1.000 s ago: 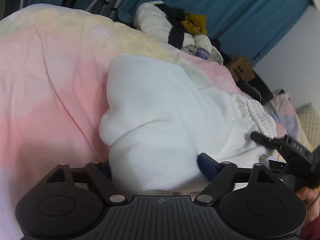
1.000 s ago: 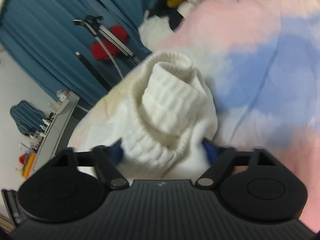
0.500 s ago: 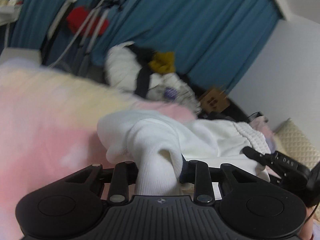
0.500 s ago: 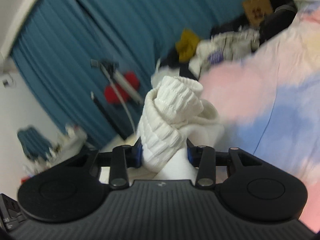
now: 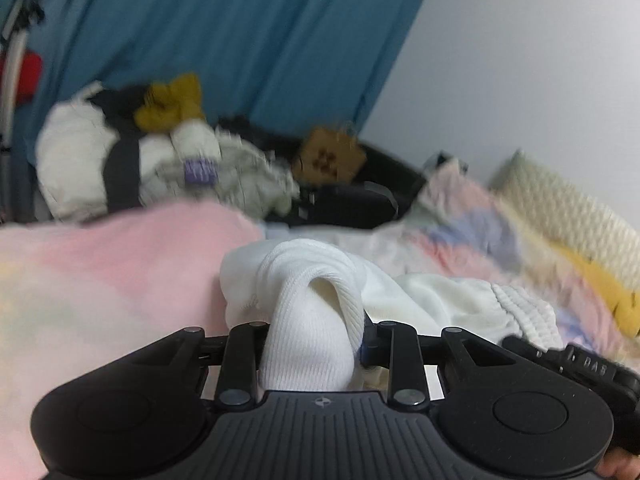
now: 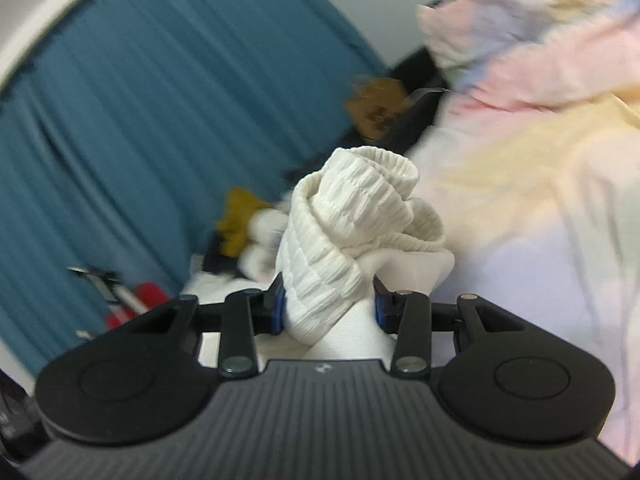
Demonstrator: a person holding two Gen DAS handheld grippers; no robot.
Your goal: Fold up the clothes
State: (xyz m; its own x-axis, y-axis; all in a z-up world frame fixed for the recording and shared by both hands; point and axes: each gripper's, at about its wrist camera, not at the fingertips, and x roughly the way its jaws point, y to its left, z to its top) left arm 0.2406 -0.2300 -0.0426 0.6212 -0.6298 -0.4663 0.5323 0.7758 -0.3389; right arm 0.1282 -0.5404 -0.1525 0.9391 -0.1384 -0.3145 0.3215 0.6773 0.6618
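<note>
White ribbed knit, a garment (image 5: 312,320) bunched over the pastel bedspread (image 5: 100,280), is pinched at two places: the left gripper (image 5: 316,344) clamps a fold of plain fabric, the right gripper (image 6: 328,308) clamps its gathered elastic waistband (image 6: 360,200). Behind lie piled clothes (image 5: 132,160) and a teal curtain (image 5: 240,40).
</note>
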